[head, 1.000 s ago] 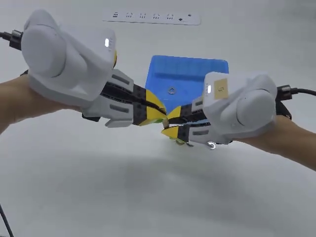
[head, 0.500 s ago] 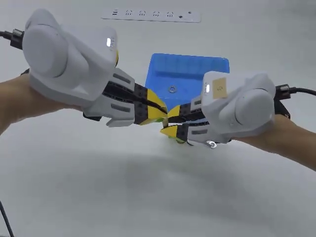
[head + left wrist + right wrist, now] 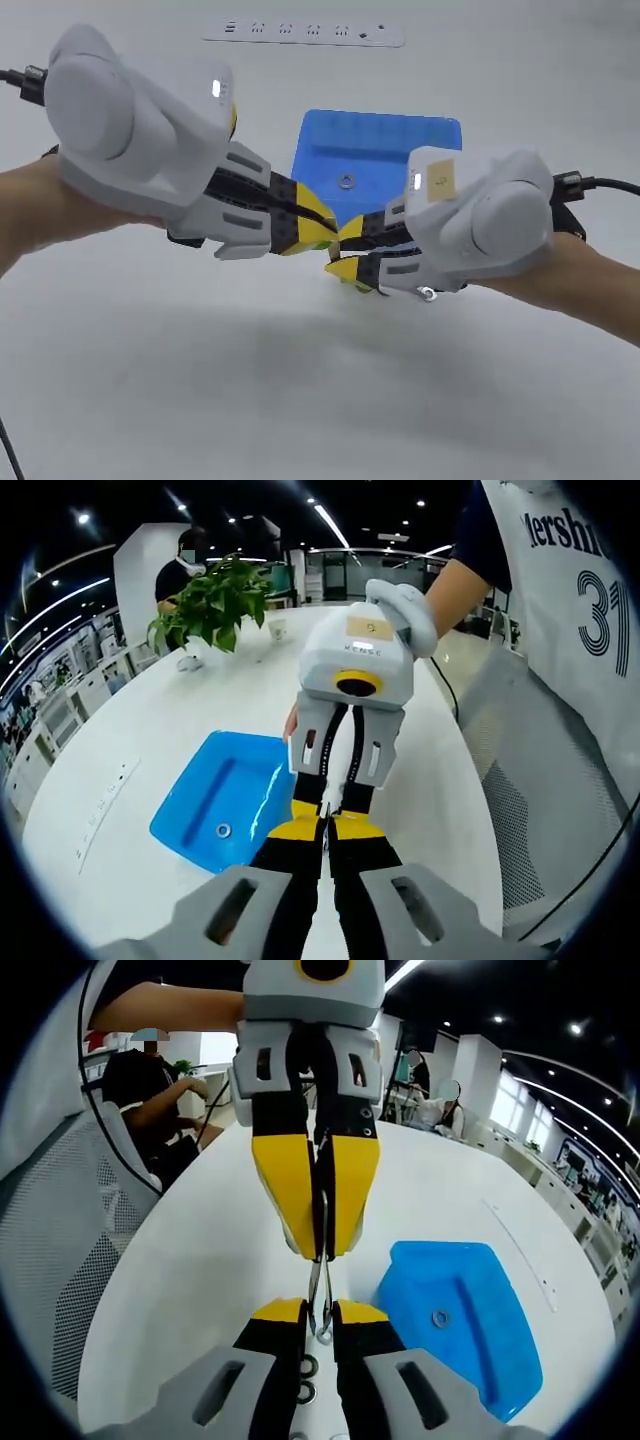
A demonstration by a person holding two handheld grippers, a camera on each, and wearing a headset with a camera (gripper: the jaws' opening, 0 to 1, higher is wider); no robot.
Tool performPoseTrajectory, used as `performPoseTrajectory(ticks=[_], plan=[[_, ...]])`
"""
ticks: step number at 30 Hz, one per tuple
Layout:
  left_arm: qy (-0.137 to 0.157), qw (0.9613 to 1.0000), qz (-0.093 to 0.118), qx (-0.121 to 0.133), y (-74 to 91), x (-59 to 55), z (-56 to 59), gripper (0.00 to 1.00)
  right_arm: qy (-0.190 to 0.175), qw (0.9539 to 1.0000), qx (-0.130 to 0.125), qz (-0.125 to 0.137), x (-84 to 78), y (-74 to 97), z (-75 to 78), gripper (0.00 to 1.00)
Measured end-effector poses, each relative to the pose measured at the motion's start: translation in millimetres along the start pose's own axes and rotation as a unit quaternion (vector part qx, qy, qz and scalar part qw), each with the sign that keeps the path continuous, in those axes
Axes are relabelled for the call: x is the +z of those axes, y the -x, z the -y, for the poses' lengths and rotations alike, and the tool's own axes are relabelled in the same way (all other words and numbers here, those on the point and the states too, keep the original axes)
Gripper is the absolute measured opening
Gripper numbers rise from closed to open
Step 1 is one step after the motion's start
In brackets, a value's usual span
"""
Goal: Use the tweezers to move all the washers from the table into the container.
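Observation:
My two grippers meet tip to tip just in front of the blue container (image 3: 385, 140). The left gripper (image 3: 325, 225) comes in from the left and the right gripper (image 3: 345, 248) from the right. Thin metal tweezers (image 3: 320, 1270) run between them. The left gripper's yellow jaws are shut on one part of the tweezers, and my right gripper (image 3: 320, 1312) pinches the other end. One washer (image 3: 346, 181) lies inside the container. A loose washer (image 3: 428, 294) lies on the table under the right gripper, and two washers (image 3: 308, 1365) show below the right jaws.
A white power strip (image 3: 305, 33) lies at the far edge of the white table. A potted plant (image 3: 215, 600) stands beyond the container, and people sit at the table's far side. The cable (image 3: 600, 184) trails from the right gripper.

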State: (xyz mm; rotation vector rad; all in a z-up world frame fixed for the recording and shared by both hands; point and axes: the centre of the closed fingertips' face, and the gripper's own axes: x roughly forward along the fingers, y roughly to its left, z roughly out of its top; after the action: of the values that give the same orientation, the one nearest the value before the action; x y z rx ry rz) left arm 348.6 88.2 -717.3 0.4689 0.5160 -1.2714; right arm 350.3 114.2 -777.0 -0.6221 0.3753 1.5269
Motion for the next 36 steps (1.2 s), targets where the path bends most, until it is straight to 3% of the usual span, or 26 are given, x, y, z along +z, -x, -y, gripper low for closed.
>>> performPoseTrajectory(ticks=[17, 24, 36], plan=[[0.006, 1.0, -0.002, -0.006, 3.0, 4.9, 3.4, 0.06, -0.011, 0.9999, -0.001, 0.001, 3.3, 4.4, -2.9, 0.09], [-0.002, 1.0, -0.004, 0.001, 2.3, 3.8, 1.7, 0.06, -0.001, 0.9999, -0.01, -0.007, 0.8, 3.9, 1.9, 0.1], [-0.004, 0.9999, -0.011, -0.004, -0.3, 0.8, 2.1, 0.06, -0.01, 0.9999, -0.004, -0.007, -2.0, 1.5, 0.5, 0.11]])
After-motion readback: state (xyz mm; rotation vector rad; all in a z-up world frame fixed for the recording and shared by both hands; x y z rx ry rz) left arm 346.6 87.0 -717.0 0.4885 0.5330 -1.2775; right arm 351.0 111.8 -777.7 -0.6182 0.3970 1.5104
